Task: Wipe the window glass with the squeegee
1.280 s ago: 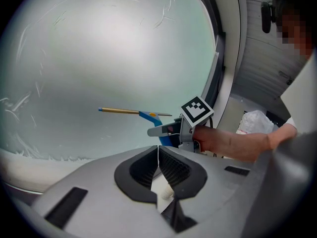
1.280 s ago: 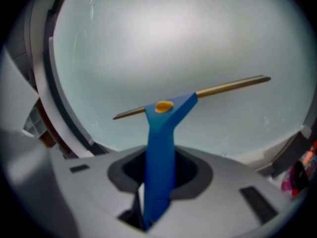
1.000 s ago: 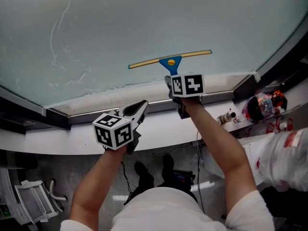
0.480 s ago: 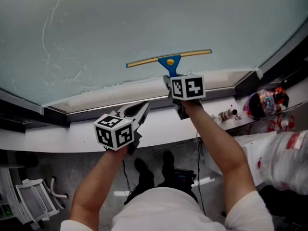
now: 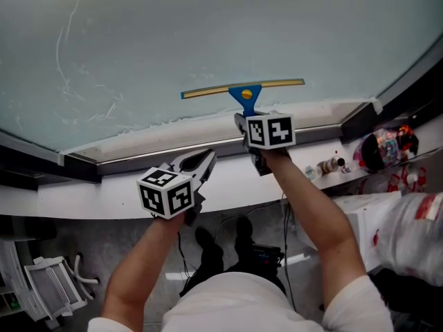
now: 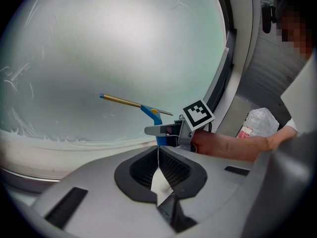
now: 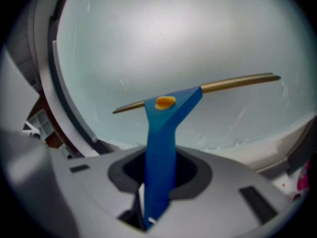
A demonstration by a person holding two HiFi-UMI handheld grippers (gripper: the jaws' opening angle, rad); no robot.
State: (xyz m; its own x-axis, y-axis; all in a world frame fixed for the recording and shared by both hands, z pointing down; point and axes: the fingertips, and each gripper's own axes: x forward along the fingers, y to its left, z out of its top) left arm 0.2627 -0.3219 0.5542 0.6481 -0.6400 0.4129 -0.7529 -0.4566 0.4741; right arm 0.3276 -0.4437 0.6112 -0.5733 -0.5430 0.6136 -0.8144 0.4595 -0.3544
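Two grippers appear in the head view. The left gripper (image 5: pixel 199 160) is low over the white window ledge (image 5: pixel 90 203). The right gripper (image 5: pixel 246 120) is higher, at the foot of the pale, frosted window glass (image 5: pixel 208 33). That view does not settle how the jaws stand; the gripper views do.

In the right gripper view we find the jaws clamped on the lower handle of the blue plastic squeegee (image 7: pixel 161 133) with its brass-coloured blade bar. In the left gripper view we find the left jaws closed tip to tip with nothing held. Only a sliver of pale ledge shows through behind them. That view alone shows a crumpled white plastic bag (image 6: pixel 260 122) beyond the right forearm.

We note thin white streaks (image 5: pixel 69 54) on the glass at upper left and a ragged white residue line (image 5: pixel 159 124) along its bottom edge. A dark frame strip (image 5: pixel 138 159) runs beneath the glass. Under the ledge lies a grey floor (image 5: pixel 83 247), with a white wire rack (image 5: pixel 45 286) at lower left. To the right we see a small bottle (image 5: pixel 331 164) and a multicoloured package (image 5: pixel 384 147).

The squeegee sits on the lower part of the glass, just above the residue line. As far as we can tell, the bar is against the pane. The bar's long axis runs side to side, its right end slightly higher in the head view. The handle stands roughly square to the bar and points down and back into the right gripper. An orange spot (image 7: pixel 165 102) marks the head where handle meets bar.
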